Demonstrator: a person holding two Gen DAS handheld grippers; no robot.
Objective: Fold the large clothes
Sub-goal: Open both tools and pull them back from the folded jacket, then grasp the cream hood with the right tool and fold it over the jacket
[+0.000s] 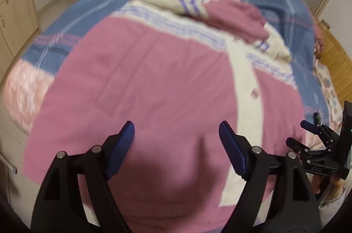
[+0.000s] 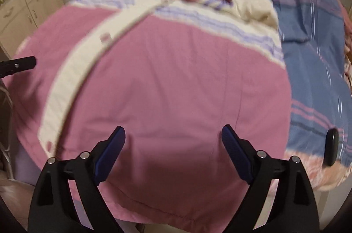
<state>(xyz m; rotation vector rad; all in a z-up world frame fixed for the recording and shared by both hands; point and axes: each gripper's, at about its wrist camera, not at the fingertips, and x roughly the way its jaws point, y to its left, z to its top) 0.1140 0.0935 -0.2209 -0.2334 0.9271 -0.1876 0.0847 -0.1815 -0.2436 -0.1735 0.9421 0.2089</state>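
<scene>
Below both grippers' spread jaws lies pink shirt (image 1: 140, 79).

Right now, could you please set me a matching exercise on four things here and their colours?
Things:
1. shirt body
2. button band
3. bedspread
4. left gripper pads

Colours:
A. cream
B. dark blue
C. pink
D. blue with stripes

Pairs: 1-C, 2-A, 3-D, 4-B
</scene>
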